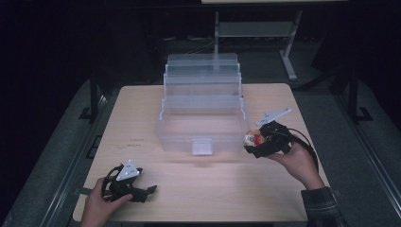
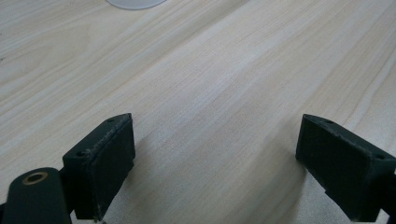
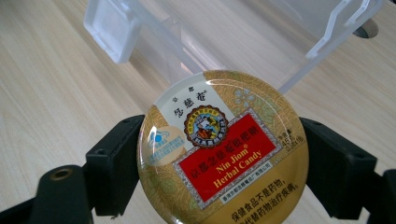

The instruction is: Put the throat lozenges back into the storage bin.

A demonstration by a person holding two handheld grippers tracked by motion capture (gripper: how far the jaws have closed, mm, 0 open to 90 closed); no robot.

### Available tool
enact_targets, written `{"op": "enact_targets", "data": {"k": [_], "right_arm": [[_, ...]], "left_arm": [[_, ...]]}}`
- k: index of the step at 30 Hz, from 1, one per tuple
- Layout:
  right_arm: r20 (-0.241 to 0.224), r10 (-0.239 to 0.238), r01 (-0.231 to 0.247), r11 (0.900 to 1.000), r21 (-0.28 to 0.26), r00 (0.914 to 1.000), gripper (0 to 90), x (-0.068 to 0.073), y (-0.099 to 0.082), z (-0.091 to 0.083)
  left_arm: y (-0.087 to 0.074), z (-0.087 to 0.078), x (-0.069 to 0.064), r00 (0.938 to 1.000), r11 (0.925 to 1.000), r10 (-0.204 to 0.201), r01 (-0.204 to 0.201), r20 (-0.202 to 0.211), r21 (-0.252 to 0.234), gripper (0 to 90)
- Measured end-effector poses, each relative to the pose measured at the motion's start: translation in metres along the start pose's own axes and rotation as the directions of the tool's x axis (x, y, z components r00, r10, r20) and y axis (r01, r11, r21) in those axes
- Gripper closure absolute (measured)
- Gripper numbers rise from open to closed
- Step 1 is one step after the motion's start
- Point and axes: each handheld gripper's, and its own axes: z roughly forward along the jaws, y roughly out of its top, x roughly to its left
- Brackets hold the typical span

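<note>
Looked like a lab/test room: bare wooden table, dark surroundings, metal desk frame behind, grey floor w/ cables

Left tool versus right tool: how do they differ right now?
The left tool stands open with bare table between its pads; the right tool is shut on a round candy tin. In the high view the left tool sits low at the table's near edge, while the right tool is raised beside the clear plastic box. Both have black jaws and a grey plate on top.
</note>
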Motion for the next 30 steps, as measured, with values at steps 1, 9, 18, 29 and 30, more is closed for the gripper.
{"op": "enact_targets", "data": {"k": [1, 9, 18, 29, 30], "right_arm": [[0.002, -0.001, 0.001, 1.0, -0.001, 1.0, 19.6, -0.001, 0.001, 0.0], [0.004, -0.007, 0.006, 1.0, 0.007, 1.0, 19.6, -0.003, 0.013, 0.003], [0.005, -0.012, 0.012, 0.9998, 0.014, 0.9999, 19.7, -0.009, 0.027, 0.012], [0.012, 0.005, -0.005, 0.9998, 0.021, 0.9999, 19.6, -0.016, 0.038, 0.019], [0.011, 0.006, -0.006, 0.9998, 0.02, 0.9999, 19.6, -0.017, 0.041, 0.021]], "left_arm": [[0.0, 0.0, 0.0, 1.0, 1.0, 0.0, 0.0, 0.0, 0.0, 10.9], [0.0, 0.0, 0.0, 1.0, 1.0, 0.002, -0.002, 0.0, 0.002, 10.9], [0.0, 0.0, 0.0, 1.0, 1.0, 0.0, 0.0, 0.001, 0.002, 10.9], [0.0, 0.0, 0.0, 1.0, 1.0, 0.002, -0.002, 0.001, 0.002, 10.9], [0.0, 0.0, 0.0, 1.0, 1.0, 0.001, -0.001, 0.001, 0.002, 10.9]]}}
